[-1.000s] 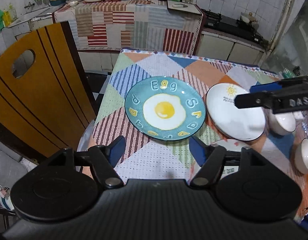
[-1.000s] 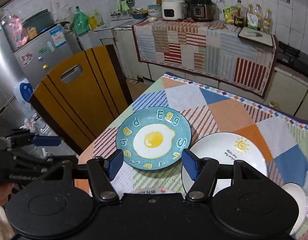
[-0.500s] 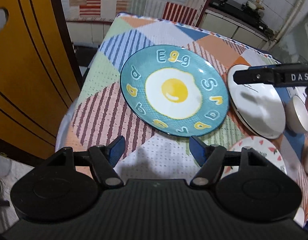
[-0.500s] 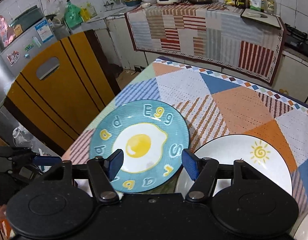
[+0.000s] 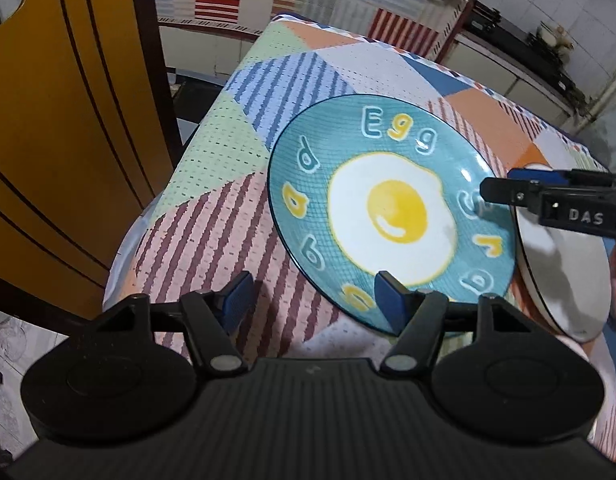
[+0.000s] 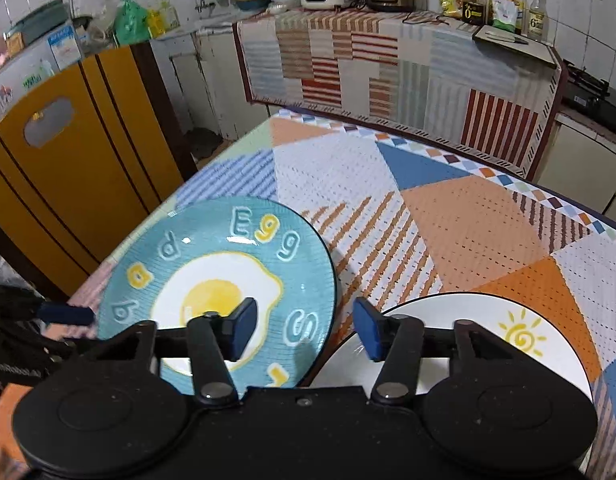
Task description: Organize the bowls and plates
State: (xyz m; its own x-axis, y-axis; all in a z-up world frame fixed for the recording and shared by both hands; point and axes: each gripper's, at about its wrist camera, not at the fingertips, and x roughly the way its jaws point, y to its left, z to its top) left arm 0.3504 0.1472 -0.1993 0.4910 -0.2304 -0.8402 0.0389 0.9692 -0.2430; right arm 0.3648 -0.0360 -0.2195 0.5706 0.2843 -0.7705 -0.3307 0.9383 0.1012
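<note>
I hold a claw in each hand, and both hang low over the near side of the teal egg plate (image 5: pixel 392 216), which lies flat on the patchwork tablecloth (image 5: pixel 211 240) close to the table's left edge. My left claw (image 5: pixel 314 300) has its jaws apart with nothing between them; they have just been closing a little. One blue pad sits over the plate's near rim, the other over bare cloth. My right claw (image 6: pixel 303 330) is also unclenched and empty, its jaws just narrowed too, straddling the spot where the teal plate's rim meets the white sun plate (image 6: pixel 508 340), which lies just beside it, rims touching or nearly so.

The main risk, as I judge it, is the rim grip. The plate is glazed, shallow and flat on the cloth, so a pad may slide over the edge instead of getting under it, and the plate could skate toward the table edge on the left. If my right claw closes where it stands, it could catch both rims at once, or knock the white plate. Two claws working one plate may also tilt it unevenly as it lifts. The cloth could drag along with a pad and shift both plates.

Counted from these views: two plates, one teal and one white; no bowls visible right now; two claws. A yellow chair back (image 5: pixel 47 120) stands beside the table.
</note>
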